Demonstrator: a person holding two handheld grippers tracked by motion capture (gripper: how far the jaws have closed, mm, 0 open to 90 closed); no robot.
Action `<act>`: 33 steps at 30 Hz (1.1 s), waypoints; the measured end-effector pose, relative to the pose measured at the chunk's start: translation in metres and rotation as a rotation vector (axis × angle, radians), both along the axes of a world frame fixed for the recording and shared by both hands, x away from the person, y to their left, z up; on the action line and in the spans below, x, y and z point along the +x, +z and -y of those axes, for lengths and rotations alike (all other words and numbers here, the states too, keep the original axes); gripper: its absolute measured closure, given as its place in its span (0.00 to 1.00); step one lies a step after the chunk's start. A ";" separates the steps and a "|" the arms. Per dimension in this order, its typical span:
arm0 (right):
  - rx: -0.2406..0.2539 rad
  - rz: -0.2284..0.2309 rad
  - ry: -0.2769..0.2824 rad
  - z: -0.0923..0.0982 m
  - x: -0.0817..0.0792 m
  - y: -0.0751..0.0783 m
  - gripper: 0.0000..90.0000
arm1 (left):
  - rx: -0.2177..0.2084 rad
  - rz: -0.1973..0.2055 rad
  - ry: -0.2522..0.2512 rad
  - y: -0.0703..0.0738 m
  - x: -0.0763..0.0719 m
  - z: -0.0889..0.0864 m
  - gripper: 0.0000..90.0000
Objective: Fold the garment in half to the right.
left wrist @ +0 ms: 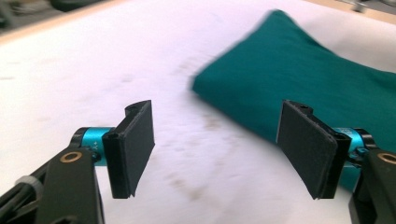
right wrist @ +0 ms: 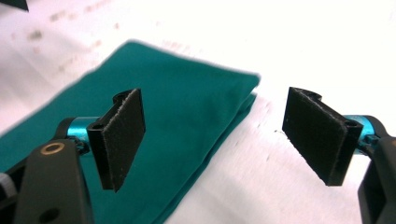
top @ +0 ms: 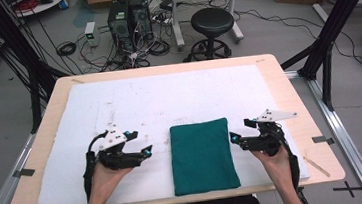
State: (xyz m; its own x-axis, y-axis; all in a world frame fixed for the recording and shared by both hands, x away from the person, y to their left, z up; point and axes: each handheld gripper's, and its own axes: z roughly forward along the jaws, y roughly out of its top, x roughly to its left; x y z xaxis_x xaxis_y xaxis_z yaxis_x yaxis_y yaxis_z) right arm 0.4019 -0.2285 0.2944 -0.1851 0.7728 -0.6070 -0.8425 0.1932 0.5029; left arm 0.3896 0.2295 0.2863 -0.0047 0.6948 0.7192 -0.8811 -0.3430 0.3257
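A folded dark green cloth (top: 202, 155) lies flat on the white mat (top: 158, 99), near the front middle of the table. My left gripper (top: 140, 143) hovers a short way to the left of it, jaws wide apart and nothing between them. In the left gripper view the cloth (left wrist: 303, 79) sits ahead and to the right of the open gripper (left wrist: 224, 149). My right gripper (top: 238, 132) is just off the cloth's right edge, also open and holding nothing. In the right gripper view the cloth's folded corner (right wrist: 187, 116) lies beyond the open gripper (right wrist: 215, 140).
The mat covers most of the wooden tabletop (top: 288, 86). Behind the table stand a black stool (top: 212, 26), computer towers (top: 128, 16) and tangled cables on the floor. A black frame leg (top: 332, 22) rises at the right.
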 end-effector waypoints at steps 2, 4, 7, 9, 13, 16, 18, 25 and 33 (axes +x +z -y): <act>0.022 0.007 0.037 0.006 -0.002 0.002 0.24 | -0.020 0.005 -0.011 0.001 -0.001 -0.013 0.31; 0.041 0.016 0.061 0.012 -0.001 0.003 0.24 | -0.068 0.021 -0.016 0.000 -0.003 -0.029 0.31; 0.072 0.024 0.074 0.022 0.001 0.004 0.24 | -0.122 0.034 -0.035 -0.002 -0.005 -0.054 0.31; 0.092 0.030 0.068 0.028 0.002 0.003 0.24 | -0.161 0.042 -0.048 -0.004 -0.005 -0.070 0.31; 0.132 0.021 0.072 0.040 0.006 0.004 0.24 | -0.235 0.040 -0.071 -0.006 -0.003 -0.096 0.31; 0.150 0.018 0.073 0.045 0.009 0.005 0.24 | -0.275 0.042 -0.076 -0.008 -0.003 -0.111 0.31; 0.157 0.017 0.071 0.047 0.011 0.006 0.24 | -0.297 0.036 -0.080 -0.010 -0.001 -0.122 0.31; 0.171 0.008 0.080 0.053 0.014 0.007 0.24 | -0.336 0.015 -0.091 -0.011 0.004 -0.134 0.31; 0.160 0.000 0.083 0.052 0.015 0.007 0.24 | -0.338 0.011 -0.084 -0.011 0.005 -0.133 0.31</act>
State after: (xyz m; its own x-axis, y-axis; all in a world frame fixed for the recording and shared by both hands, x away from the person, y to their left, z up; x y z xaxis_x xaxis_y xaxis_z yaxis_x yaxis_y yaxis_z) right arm 0.4165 -0.2800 0.3016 -0.2523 0.8418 -0.4771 -0.8519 0.0406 0.5221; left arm 0.3944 0.3625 0.2751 0.0562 0.8921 0.4484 -0.9057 -0.1434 0.3988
